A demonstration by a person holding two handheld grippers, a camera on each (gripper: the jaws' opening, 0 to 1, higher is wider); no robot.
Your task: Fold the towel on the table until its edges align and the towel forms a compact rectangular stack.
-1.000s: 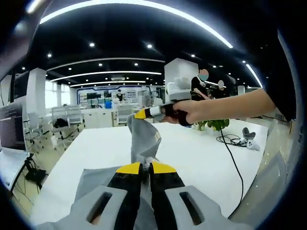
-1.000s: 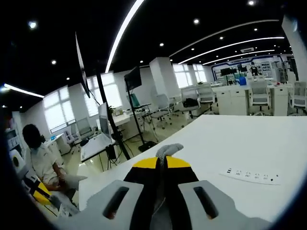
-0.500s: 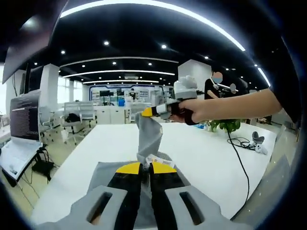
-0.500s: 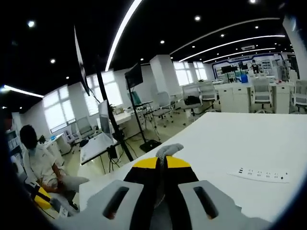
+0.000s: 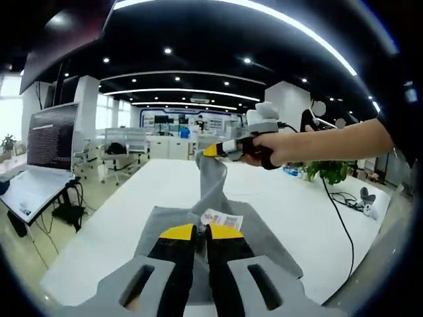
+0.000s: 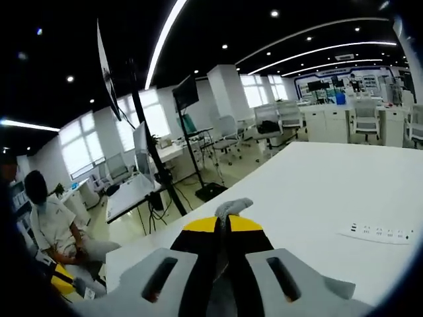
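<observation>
Left gripper view: left hand-held gripper [image 5: 200, 230] pinching grey towel [image 5: 210, 198] over white table [image 5: 277, 201]; right hand-held gripper [image 5: 213, 150] clamping raised corner, lifting it above table.

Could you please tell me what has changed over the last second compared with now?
More of the grey towel now lies spread on the white table, and its label has come into sight. Much of the shift is camera motion. Both grips are unchanged: the left tool stays shut on one towel corner, and the right tool stays shut on another, held raised.
</observation>
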